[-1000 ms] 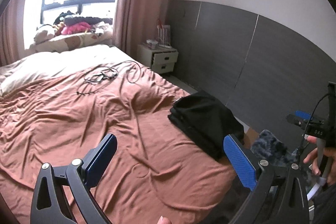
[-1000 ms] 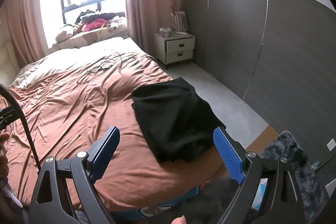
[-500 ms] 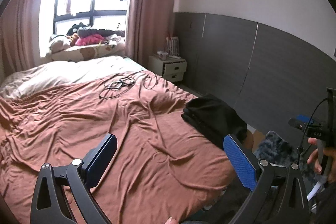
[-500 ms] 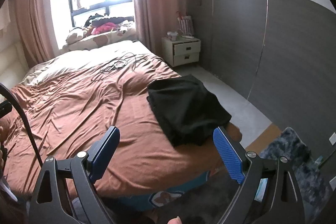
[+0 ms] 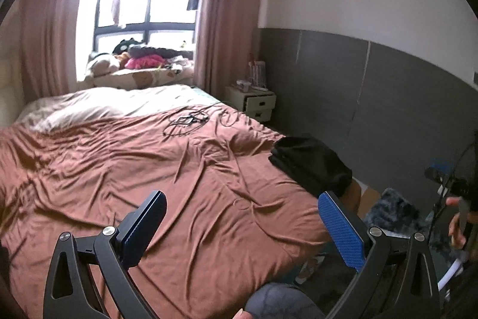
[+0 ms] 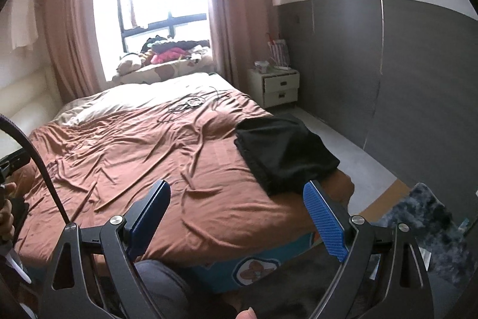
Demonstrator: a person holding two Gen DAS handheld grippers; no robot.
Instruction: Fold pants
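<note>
Black pants (image 6: pixel 283 151) already folded into a compact stack, lying ahead-right of both tongs at the bed (image 6: pixel 143 157) corner, well apart from either. Left gripper (image 5: pixel 242 226) and right gripper (image 6: pixel 239 214) both spread wide, nothing between the jaws. Risk, as I judge it: the stack overhangs the mattress edge, so a tug on the wrinkled sheet could slide it off.

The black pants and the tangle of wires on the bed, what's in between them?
Only wrinkled brown bedsheet lies between the black pants and the wires; nothing else sits there. The right wrist view shows it best.
</note>
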